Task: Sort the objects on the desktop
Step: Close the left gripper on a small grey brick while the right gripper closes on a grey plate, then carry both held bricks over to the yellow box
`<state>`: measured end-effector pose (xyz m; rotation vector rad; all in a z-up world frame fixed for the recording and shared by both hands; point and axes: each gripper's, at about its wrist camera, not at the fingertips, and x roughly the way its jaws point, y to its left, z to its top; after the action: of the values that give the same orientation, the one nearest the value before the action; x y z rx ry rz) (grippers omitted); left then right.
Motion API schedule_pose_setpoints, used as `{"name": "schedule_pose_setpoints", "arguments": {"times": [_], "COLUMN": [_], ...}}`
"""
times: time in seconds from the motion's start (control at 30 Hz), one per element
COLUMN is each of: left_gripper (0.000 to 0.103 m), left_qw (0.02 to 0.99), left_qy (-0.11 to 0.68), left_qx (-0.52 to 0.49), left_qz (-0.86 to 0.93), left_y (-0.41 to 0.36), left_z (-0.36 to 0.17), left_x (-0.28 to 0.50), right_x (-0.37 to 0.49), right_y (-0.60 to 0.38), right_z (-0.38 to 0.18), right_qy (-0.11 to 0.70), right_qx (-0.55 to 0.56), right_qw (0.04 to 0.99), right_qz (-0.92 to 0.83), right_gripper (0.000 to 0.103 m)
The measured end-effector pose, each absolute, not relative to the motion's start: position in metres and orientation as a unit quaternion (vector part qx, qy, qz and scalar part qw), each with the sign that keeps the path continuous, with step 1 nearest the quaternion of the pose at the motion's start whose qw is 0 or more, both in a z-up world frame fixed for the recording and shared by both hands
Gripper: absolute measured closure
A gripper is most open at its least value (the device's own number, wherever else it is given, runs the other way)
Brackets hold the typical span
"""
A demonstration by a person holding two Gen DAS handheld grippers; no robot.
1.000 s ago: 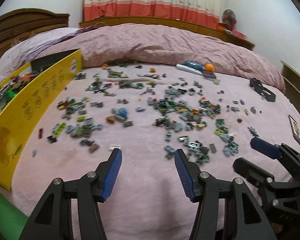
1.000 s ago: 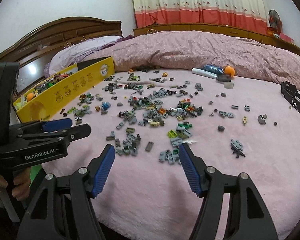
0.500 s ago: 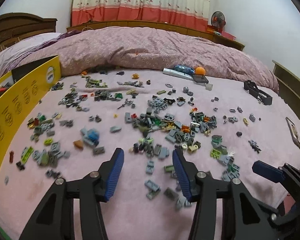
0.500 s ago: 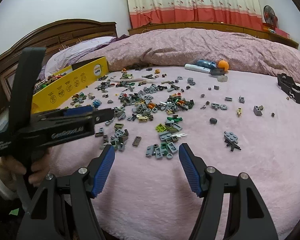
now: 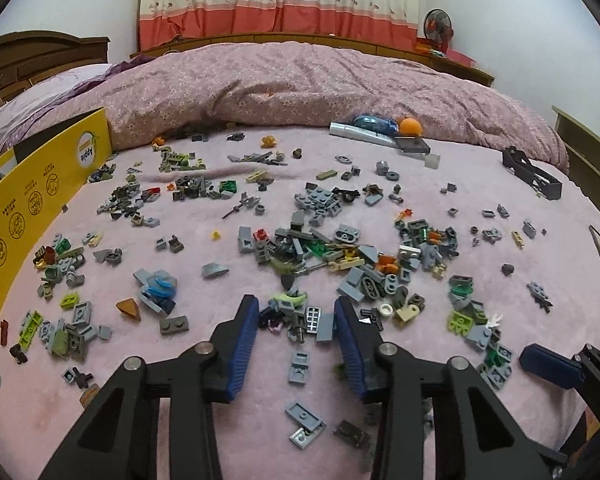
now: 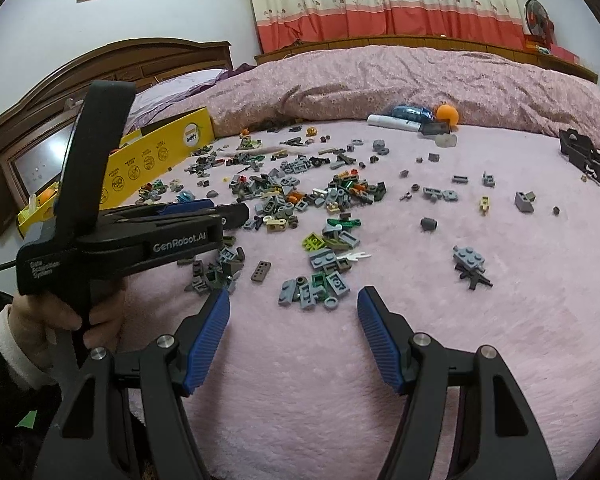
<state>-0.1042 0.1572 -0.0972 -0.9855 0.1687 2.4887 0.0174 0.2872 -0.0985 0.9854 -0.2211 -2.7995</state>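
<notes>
Many small toy bricks, mostly grey with green, orange and blue ones, lie scattered over a pink bedspread (image 5: 228, 432). My left gripper (image 5: 296, 312) is open and low over a small pile of grey and purple pieces (image 5: 296, 316) that lies between its blue pads. It also shows from the side in the right wrist view (image 6: 220, 214). My right gripper (image 6: 294, 304) is open and empty, just short of a cluster of grey and green plates (image 6: 320, 282). Its blue tip shows in the left wrist view (image 5: 548, 364).
A yellow cardboard box (image 5: 32, 196) with bricks inside stands at the left. An orange ball (image 5: 410, 126), a white tube (image 5: 360, 132) and a blue object lie at the far side by the rumpled quilt (image 5: 300, 84). A black frame (image 5: 532, 172) lies at the right.
My left gripper has moved forward and right into the bricks and its jaws have narrowed a little. The right gripper has barely moved.
</notes>
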Motion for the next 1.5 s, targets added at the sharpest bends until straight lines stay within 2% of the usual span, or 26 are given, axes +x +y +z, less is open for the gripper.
{"name": "schedule_pose_setpoints", "arguments": {"times": [0.13,0.2,0.6,0.73,0.8,0.93,0.97,1.07,1.17,1.2,1.5], "left_gripper": [0.075,0.087,0.088,0.091,0.097,0.097,0.097,0.097,0.097,0.097,0.097], "left_qw": [0.227,0.227,0.239,0.239,0.24,0.24,0.239,0.241,0.243,0.245,0.255], "left_qy": [0.068,0.072,0.061,0.052,0.048,0.044,0.044,0.04,0.036,0.036,0.036], "left_qx": [-0.354,-0.35,-0.341,-0.337,-0.337,-0.34,-0.341,-0.343,-0.344,-0.344,-0.336], "left_qz": [0.905,0.906,0.907,0.909,0.909,0.908,0.908,0.907,0.906,0.906,0.906], "left_y": [0.16,0.161,0.156,0.151,0.149,0.144,0.143,0.142,0.141,0.141,0.138], "left_z": [-0.1,-0.1,-0.095,-0.088,-0.087,-0.087,-0.088,-0.089,-0.089,-0.088,-0.081], "left_x": [-0.104,-0.103,-0.098,-0.094,-0.093,-0.09,-0.09,-0.089,-0.087,-0.086,-0.076], "right_x": [0.017,0.017,0.017,0.016,0.014,0.007,0.005,0.006,0.006,0.005,0.007], "right_y": [0.288,0.288,0.288,0.29,0.288,0.281,0.279,0.273,0.274,0.275,0.28], "right_z": [-0.102,-0.103,-0.104,-0.103,-0.105,-0.109,-0.111,-0.114,-0.115,-0.115,-0.109], "right_qy": [-0.078,-0.079,-0.079,-0.086,-0.081,-0.057,-0.048,-0.022,-0.02,-0.023,-0.051], "right_qx": [0.331,0.331,0.33,0.324,0.321,0.312,0.309,0.299,0.294,0.294,0.286], "right_qw": [0.084,0.084,0.082,0.073,0.065,0.05,0.044,0.017,0.015,0.015,0.024], "right_qz": [-0.937,-0.936,-0.937,-0.939,-0.942,-0.947,-0.949,-0.954,-0.956,-0.955,-0.956], "right_gripper": [0.035,0.035,0.034,0.034,0.034,0.034,0.036,0.057,0.083,0.087,0.087]}}
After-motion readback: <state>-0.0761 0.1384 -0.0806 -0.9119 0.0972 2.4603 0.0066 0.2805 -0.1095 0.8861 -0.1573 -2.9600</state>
